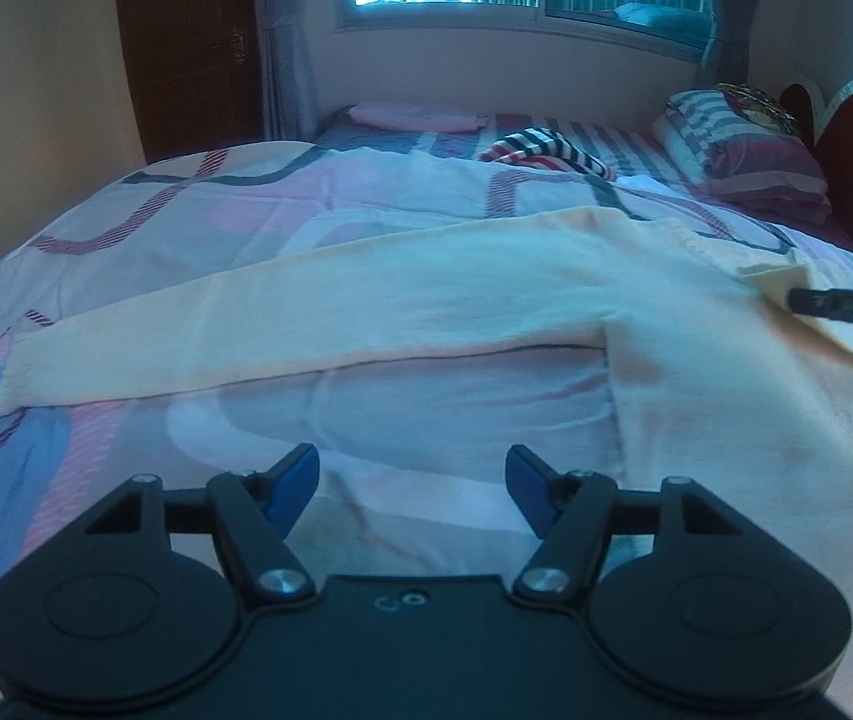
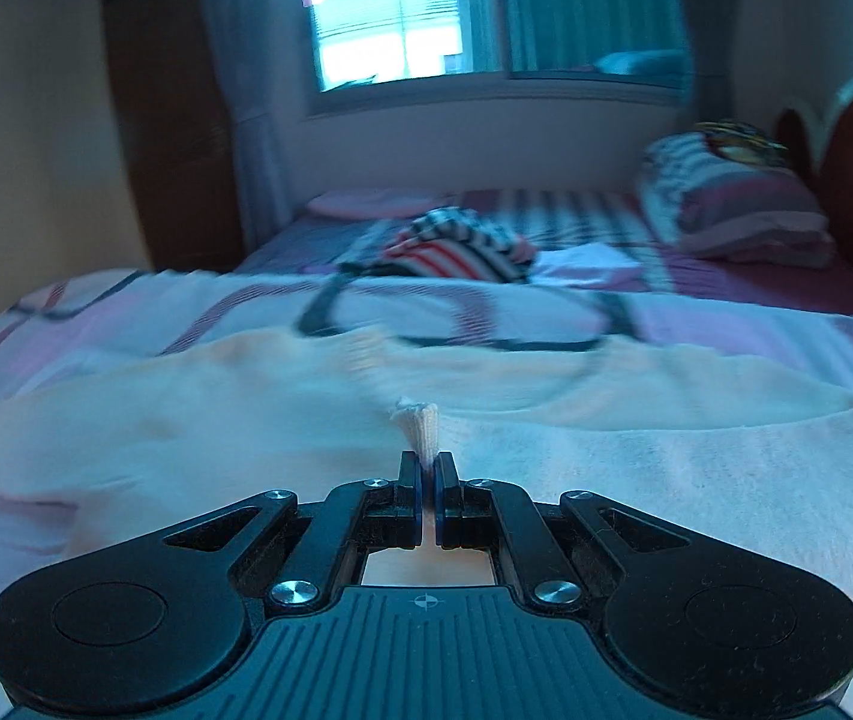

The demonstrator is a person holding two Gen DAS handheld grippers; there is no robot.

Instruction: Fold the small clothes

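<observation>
left tongs (image 1: pixel 411 483) agape, short of sweater (image 1: pixel 426 300) | right tongs (image 2: pixel 426 468) pinching its cuff

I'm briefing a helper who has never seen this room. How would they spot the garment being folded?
On the bed's patterned quilt, nearest the cameras, lies a cream long-sleeved top with one sleeve stretched out sideways. Unlike the crumpled striped garment farther back near the pillows, it is plain, spread flat, and pinched by the right gripper.

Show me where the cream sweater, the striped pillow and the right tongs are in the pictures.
cream sweater (image 1: pixel 366 306): left wrist view, middle of the outstretched sleeve.
striped pillow (image 1: pixel 744 144): left wrist view, its top face.
right tongs (image 2: pixel 426 471): right wrist view, between the tips, pinching cloth.
</observation>
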